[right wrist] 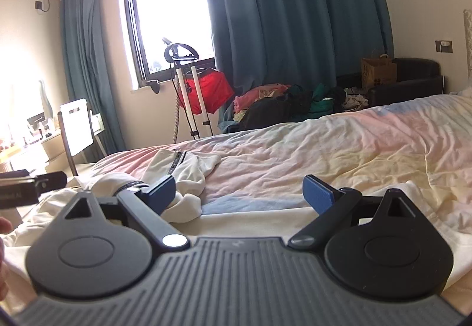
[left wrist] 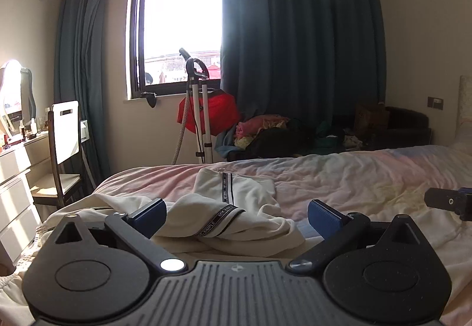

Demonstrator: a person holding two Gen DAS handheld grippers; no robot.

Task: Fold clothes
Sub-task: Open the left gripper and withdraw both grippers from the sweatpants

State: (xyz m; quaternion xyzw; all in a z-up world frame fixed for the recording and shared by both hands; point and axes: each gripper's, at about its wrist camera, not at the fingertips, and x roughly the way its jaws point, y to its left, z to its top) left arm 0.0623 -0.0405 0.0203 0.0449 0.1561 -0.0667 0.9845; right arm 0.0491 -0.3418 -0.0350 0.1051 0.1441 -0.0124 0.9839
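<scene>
A cream garment [left wrist: 236, 208] lies rumpled on the bed [left wrist: 354, 175], bunched rather than flat, its lettered stripe twisting across the heap. The left claw [left wrist: 236, 215] hovers low with its fingers apart, the cloth dead ahead at twelve o'clock; the right claw [right wrist: 239, 193], also spread and empty, has it at ten o'clock. To my eye, spreading the cloth flat by its edges would give cleaner folds.

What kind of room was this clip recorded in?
A home bedroom, most likely. A bed with a rumpled pastel cover fills the foreground, a vanity with a mirror stands at the left wall, and clothes are heaped on a dark sofa under the curtains.
</scene>
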